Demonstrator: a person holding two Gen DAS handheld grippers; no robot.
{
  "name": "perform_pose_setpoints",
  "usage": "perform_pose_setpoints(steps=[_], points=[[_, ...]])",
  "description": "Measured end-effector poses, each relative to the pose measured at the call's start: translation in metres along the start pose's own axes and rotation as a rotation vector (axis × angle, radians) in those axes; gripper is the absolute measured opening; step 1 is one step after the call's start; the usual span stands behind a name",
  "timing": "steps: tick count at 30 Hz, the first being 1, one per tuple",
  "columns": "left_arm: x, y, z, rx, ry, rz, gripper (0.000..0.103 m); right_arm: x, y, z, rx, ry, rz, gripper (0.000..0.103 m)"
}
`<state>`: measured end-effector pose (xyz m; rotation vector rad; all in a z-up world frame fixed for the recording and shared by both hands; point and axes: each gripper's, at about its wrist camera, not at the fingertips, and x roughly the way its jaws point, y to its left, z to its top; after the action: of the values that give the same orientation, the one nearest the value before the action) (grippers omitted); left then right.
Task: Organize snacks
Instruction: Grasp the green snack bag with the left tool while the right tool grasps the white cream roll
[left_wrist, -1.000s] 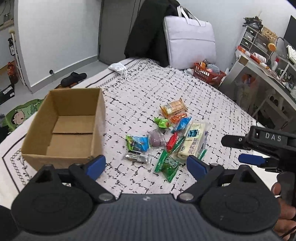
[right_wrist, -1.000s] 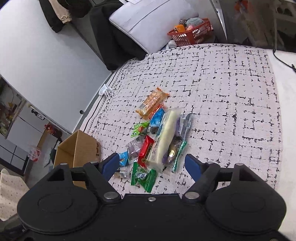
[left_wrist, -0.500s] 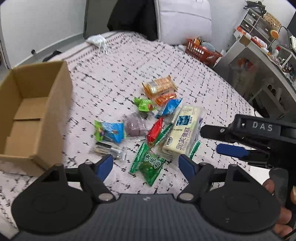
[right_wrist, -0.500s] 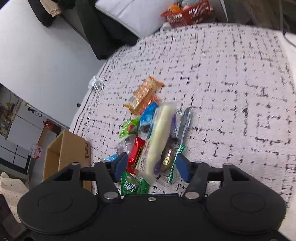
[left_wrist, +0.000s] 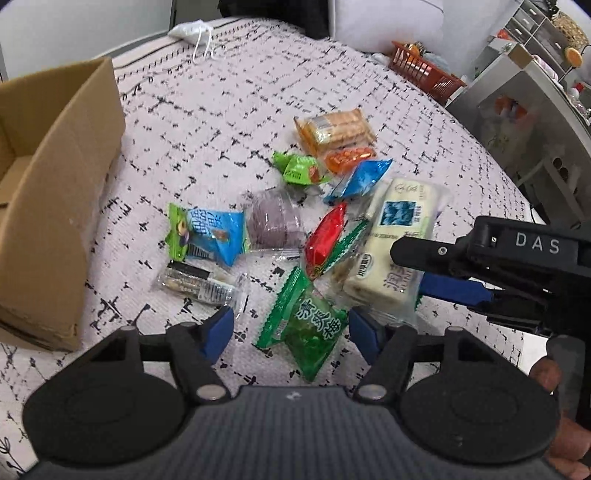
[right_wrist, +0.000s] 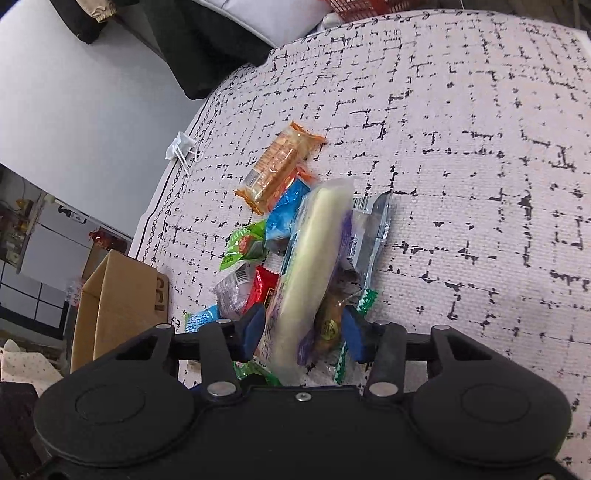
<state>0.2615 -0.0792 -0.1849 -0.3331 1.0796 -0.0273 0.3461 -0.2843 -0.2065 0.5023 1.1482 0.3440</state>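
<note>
Our left gripper (left_wrist: 290, 330) hangs low over the near end of the snack pile, its jaws about half open and closing, with the green packet (left_wrist: 310, 328) between the blue pads (left_wrist: 218, 328) but not yet pressed. Our right gripper (right_wrist: 304, 332) is closing too, narrower, around the near end of the long white pack (right_wrist: 314, 266); we cannot tell whether the pads touch it yet. Beside that pack, inside the same jaws, lies a brown wrapped sweet (right_wrist: 328, 321). Past the green packet sit a red sweet (left_wrist: 325, 236), a purple cake (left_wrist: 271, 221), a blue bag (left_wrist: 207, 232) and a clear bar (left_wrist: 195, 282). Farthest off lies the cracker pack (left_wrist: 334, 129). All rest on the patterned bedspread (left_wrist: 221, 110). The cardboard box (left_wrist: 55, 192) stands open to the left, near the pile.
</note>
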Motion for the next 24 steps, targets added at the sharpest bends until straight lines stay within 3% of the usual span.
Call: perform_pose_setpoints(steps=[4, 7, 9, 12, 24], points=[[0.006, 0.001, 0.001, -0.006, 0.012, -0.015, 0.067, 0.007, 0.0, 0.003, -0.01, -0.017, 0.018, 0.045], [0.012, 0.005, 0.0, -0.028, 0.028, -0.027, 0.066, 0.01, -0.003, 0.003, -0.01, -0.024, 0.024, 0.039], [0.014, 0.007, -0.001, -0.037, 0.024, -0.028, 0.05, 0.01, -0.003, 0.003, -0.008, -0.024, 0.046, 0.028], [0.012, 0.012, -0.001, -0.07, 0.018, -0.049, 0.044, 0.007, 0.0, 0.001, -0.032, -0.033, 0.041, 0.027], [-0.04, 0.013, -0.001, -0.053, -0.097, -0.091, 0.043, -0.024, 0.018, -0.013, -0.083, -0.084, -0.017, 0.023]])
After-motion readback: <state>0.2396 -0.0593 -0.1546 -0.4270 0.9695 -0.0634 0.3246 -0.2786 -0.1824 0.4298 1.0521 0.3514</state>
